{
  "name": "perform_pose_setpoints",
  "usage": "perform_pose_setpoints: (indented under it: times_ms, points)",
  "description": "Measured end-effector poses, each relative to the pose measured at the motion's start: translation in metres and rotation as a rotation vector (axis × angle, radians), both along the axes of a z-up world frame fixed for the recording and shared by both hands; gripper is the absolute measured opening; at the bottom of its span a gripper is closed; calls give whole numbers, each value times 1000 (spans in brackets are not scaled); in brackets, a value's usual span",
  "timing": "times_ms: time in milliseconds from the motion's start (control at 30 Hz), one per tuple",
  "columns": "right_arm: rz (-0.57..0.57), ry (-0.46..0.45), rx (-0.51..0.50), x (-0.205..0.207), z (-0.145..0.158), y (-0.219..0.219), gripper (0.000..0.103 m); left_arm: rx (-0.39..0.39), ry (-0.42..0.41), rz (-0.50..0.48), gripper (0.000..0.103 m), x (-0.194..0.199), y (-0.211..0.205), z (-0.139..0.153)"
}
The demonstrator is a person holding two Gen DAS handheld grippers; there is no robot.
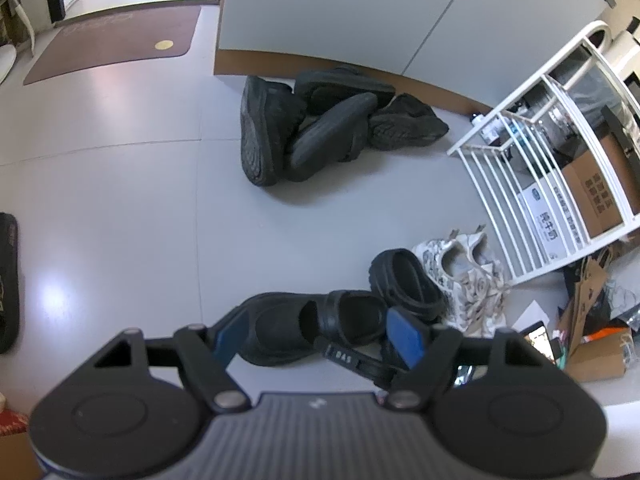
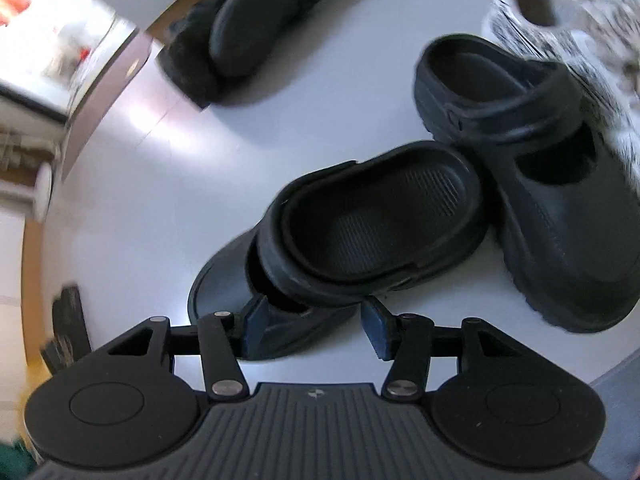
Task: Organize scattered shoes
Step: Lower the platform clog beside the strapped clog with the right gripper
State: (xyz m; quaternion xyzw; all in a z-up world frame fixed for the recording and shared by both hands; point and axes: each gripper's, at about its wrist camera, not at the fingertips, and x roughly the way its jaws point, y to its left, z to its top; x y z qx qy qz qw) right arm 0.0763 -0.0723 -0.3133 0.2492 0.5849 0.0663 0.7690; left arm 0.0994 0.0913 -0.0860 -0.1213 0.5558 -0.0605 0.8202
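Observation:
A black clog (image 1: 280,332) lies on the pale floor below my left gripper (image 1: 316,338). The blue pads (image 1: 406,336) stand wide apart and touch nothing, so this gripper is open. In the right wrist view the same clog (image 2: 372,220) shows its ribbed insole, with its toe under my right gripper (image 2: 316,330). That gripper is open and its pads (image 2: 256,326) are clear of the shoe. The second black clog (image 1: 404,280) (image 2: 540,184) stands upright just beside the first. A pair of patterned white sneakers (image 1: 468,276) (image 2: 580,12) sits behind it.
A heap of black shoes (image 1: 312,128) (image 2: 248,20) lies by the grey cabinet (image 1: 340,8). On the right are a white wire rack (image 1: 532,152) and cardboard clutter (image 1: 592,320). A brown doormat (image 1: 116,40) lies far left, and a dark slipper (image 1: 8,280) at the left edge.

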Motion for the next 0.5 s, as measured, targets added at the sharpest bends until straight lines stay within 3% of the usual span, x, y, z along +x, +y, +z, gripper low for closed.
perform_pose_setpoints:
  times_ms: [267,367,500]
  points:
    - [-47,-33,9,-6,-25,3,53,9,17,-15,78,2,-5,-6]
    - [-3,-45,-22,-4,-23,8,48,13,22,-20,78,4,-8,-8]
    - [68,-62,-52,3,-16,9,31,14,29,-24,78,5,-12,-10]
